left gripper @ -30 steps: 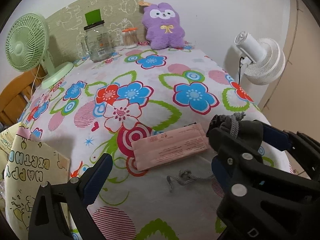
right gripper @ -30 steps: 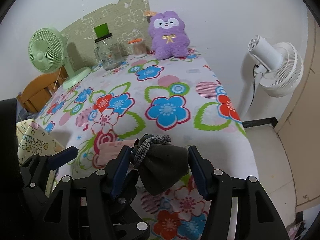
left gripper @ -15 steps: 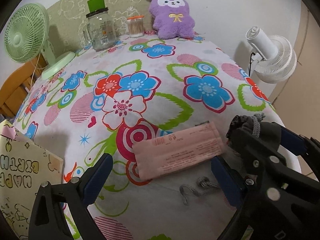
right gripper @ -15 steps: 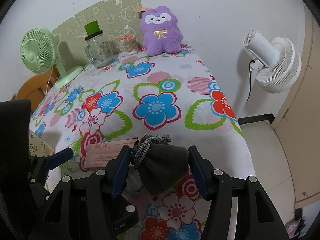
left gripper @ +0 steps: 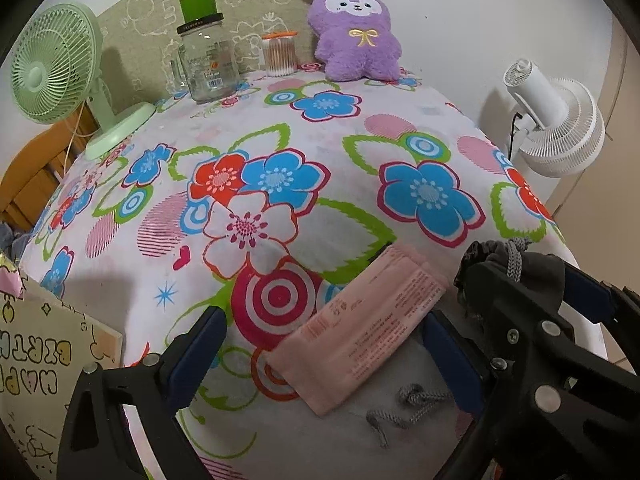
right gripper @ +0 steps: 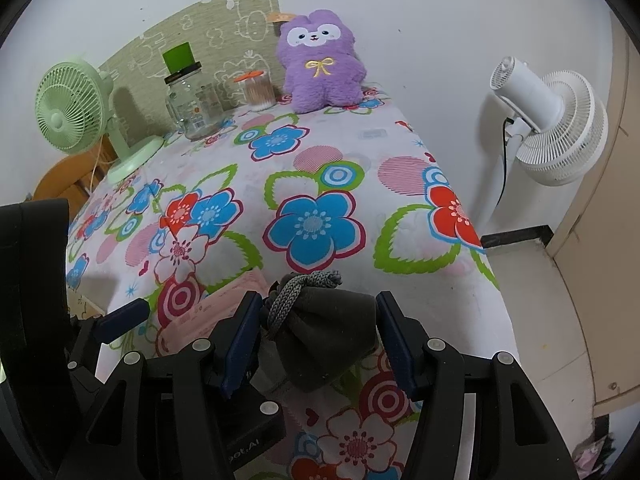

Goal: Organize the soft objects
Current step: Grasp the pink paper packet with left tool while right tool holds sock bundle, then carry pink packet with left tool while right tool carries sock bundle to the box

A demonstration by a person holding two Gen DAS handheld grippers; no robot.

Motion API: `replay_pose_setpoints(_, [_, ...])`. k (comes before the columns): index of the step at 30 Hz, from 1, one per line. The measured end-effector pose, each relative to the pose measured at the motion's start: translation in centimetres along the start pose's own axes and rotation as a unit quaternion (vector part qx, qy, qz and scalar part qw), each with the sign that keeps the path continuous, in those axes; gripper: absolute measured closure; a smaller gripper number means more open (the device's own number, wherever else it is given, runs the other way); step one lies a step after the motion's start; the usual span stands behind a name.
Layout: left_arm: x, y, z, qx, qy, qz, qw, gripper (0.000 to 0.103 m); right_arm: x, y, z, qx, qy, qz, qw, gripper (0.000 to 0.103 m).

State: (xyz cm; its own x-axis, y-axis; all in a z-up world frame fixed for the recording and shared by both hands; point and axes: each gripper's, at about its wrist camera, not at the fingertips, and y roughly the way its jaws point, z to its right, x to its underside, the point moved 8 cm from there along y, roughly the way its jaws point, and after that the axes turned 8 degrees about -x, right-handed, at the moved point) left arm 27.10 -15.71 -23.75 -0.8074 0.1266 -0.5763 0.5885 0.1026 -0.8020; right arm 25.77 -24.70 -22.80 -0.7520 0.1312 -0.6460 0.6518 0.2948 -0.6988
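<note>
A flat pink packet [left gripper: 360, 332] lies on the flowered tablecloth [left gripper: 280, 140] near the front edge. My left gripper [left gripper: 324, 350] is open, one blue finger on each side of the packet, pads not pressing it. My right gripper [right gripper: 320, 336] is shut on a dark grey drawstring pouch [right gripper: 328, 328], held just above the cloth to the right of the packet. In the left wrist view the pouch [left gripper: 520, 268] shows in the right gripper's jaws, and a loose grey cord [left gripper: 408, 400] trails on the cloth beneath. A purple plush toy [right gripper: 320, 64] sits at the far edge against the wall.
At the back stand a glass jar [left gripper: 208, 68] with a green top and a cotton-swab tub [left gripper: 280, 56]. A green desk fan [left gripper: 56, 72] stands at the left, a white fan [right gripper: 552, 128] off the table's right side. A birthday card [left gripper: 36, 360] lies at the lower left.
My left gripper has come forward and down over the pink packet, which now lies between its fingers. The right gripper still holds the pouch in about the same place.
</note>
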Motion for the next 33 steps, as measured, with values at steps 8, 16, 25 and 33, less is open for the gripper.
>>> replay_pose_setpoints(8, [-0.2, -0.3, 0.4, 0.019, 0.003, 0.006, 0.9998, 0.023, -0.2, 0.3, -0.1, -0.003, 0.005, -0.001, 1.0, 0.041])
replay_pose_setpoints(16, [0.2, -0.9, 0.4, 0.031, -0.004, -0.004, 0.9995, 0.058, -0.2, -0.1, -0.1, -0.005, 0.015, 0.003, 1.0, 0.041])
replay_pose_setpoints(25, [1.0, -1.4, -0.1, 0.03, -0.006, -0.011, 0.9995, 0.061, 0.2, -0.3, -0.9, -0.008, 0.011, 0.0, 1.0, 0.041])
replay_pose_setpoints(33, [1.9, -2.0, -0.9, 0.028, -0.011, -0.018, 0.9994, 0.062, 0.9, -0.8, -1.9, -0.009, 0.01, -0.003, 1.0, 0.041])
